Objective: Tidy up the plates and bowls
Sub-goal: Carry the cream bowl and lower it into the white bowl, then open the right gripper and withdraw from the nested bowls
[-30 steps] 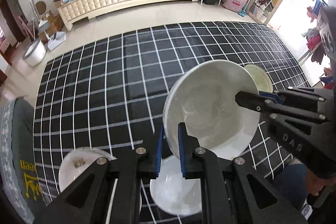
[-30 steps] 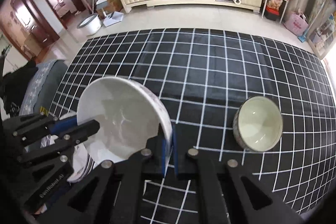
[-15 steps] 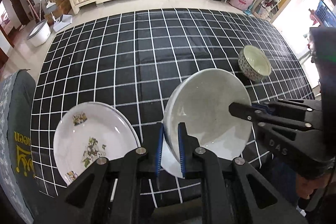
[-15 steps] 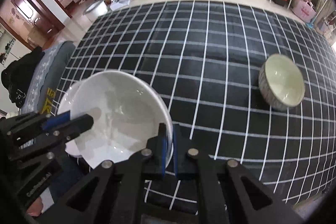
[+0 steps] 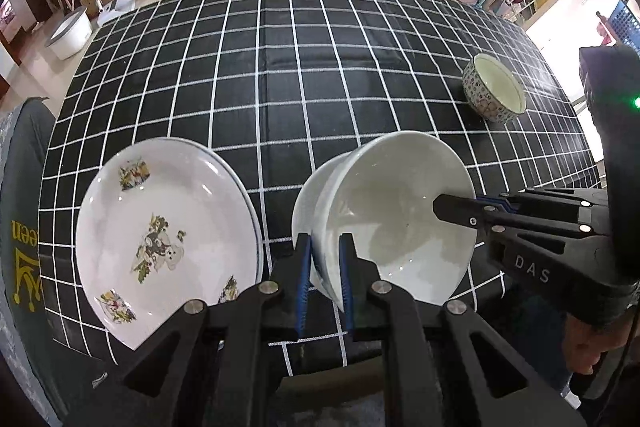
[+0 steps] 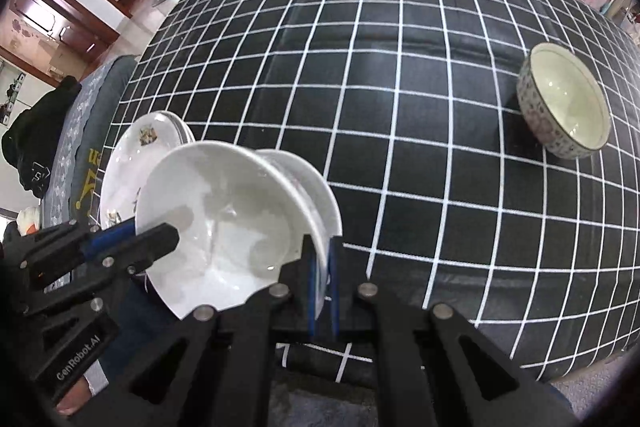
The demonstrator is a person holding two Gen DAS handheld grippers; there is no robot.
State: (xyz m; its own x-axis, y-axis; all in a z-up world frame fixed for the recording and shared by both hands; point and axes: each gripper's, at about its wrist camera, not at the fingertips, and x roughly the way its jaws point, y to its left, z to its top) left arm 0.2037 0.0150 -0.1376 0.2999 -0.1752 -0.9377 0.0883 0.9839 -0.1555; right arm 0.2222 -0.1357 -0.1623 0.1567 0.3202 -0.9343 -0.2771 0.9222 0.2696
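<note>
now both claws, left (image 5: 323,269) & right (image 6: 323,281), clamp the white bowl (image 5: 396,223) rim, seemingly w/ a plate (image 6: 320,195) underneath.

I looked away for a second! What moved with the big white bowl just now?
Both grippers, left and right, carried the white bowl back toward the table's near edge, off the white plate it hung over. The flowered plate came fully into view. Both grips stayed shut on the rim; the patterned bowl stayed put.
</note>
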